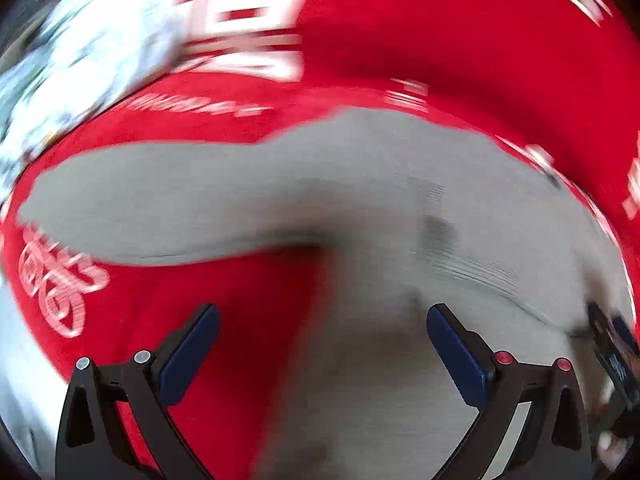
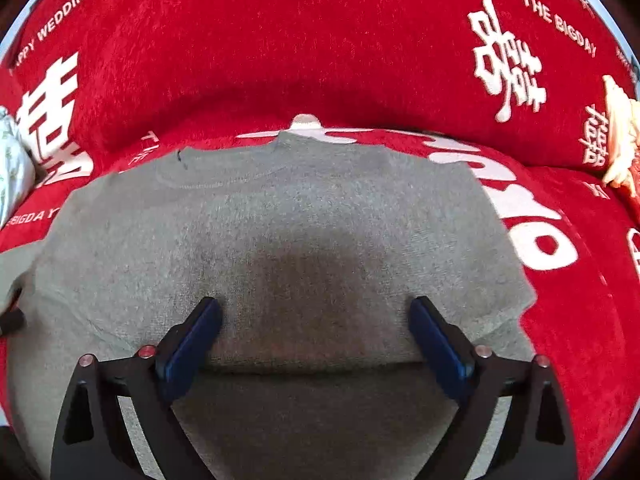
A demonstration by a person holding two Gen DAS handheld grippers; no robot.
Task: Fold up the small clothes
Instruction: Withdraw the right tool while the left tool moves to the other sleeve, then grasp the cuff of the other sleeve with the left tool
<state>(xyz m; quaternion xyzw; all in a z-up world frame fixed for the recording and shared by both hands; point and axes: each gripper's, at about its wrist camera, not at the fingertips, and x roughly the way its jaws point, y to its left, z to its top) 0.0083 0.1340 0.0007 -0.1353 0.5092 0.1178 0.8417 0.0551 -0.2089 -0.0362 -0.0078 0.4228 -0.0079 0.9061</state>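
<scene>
we see the left claw (image 1: pixel 323 354) spread wide, nothing between its pads, over the sleeve side of the grey top (image 1: pixel 360 200); view heavily blurred. the top lies flat on a red cover (image 2: pixel 320 40) with white lettering, neckline away from us. right claw (image 2: pixel 316 344) also spread, empty, above the top's lower middle. a pale patterned cloth (image 2: pixel 10 160) sits at far left.

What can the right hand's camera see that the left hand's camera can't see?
Only the right view shows the right tool, open over the shirt's body, its neckline, and a pale thing at the right edge. Only the blurred left view shows the left tool, open, and a sleeve sticking out. Both show the grey shirt on the red cover.
</scene>
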